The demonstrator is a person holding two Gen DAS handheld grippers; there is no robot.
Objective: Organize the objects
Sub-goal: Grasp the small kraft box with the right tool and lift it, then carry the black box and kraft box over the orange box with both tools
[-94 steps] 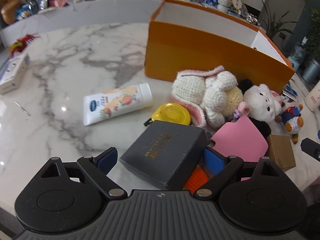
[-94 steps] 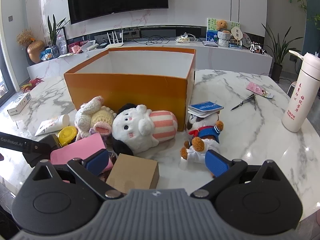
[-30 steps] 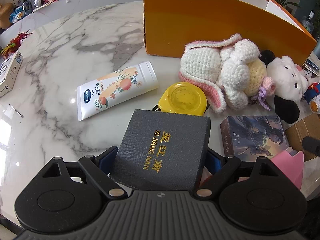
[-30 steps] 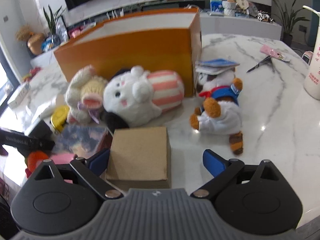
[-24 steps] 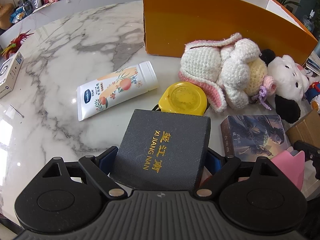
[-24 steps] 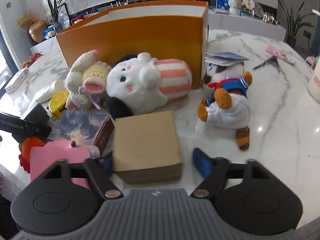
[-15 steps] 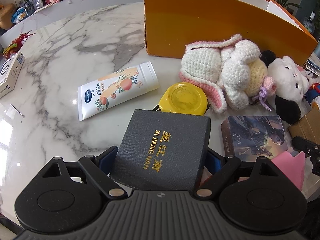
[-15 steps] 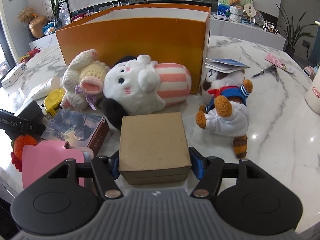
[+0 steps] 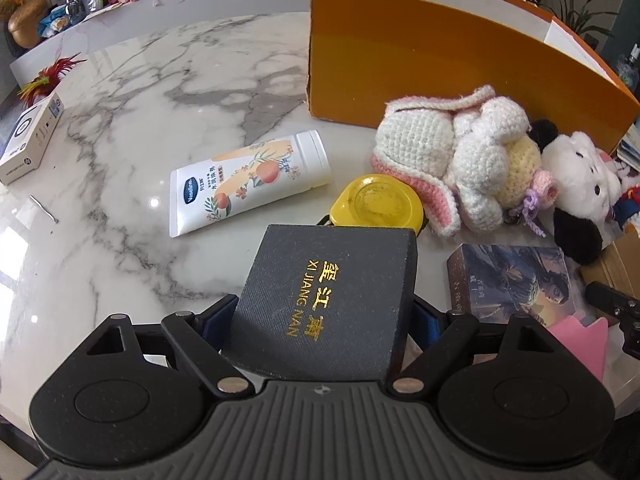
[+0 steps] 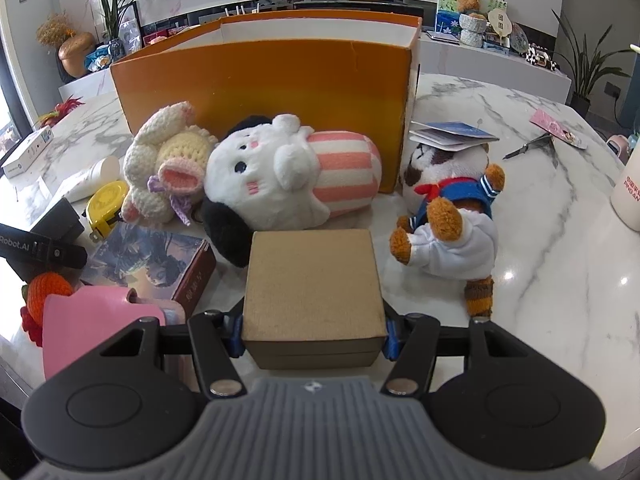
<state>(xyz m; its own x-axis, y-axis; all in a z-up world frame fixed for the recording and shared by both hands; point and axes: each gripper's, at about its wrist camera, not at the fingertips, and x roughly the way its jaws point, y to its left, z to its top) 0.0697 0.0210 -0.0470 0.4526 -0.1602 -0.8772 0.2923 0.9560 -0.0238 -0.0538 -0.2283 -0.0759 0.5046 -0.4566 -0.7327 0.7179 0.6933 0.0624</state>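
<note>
Since both belong in the orange bin [image 10: 264,80], left jaws grasp the dark box [image 9: 328,300] and right jaws the brown box [image 10: 312,284].

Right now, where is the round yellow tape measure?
In the left wrist view the round yellow tape measure lies on the marble table, just beyond the dark grey box in the left gripper, between the white lotion tube and the crocheted bunny.

orange box [image 9: 440,60] interior hidden behind its wall.
</note>
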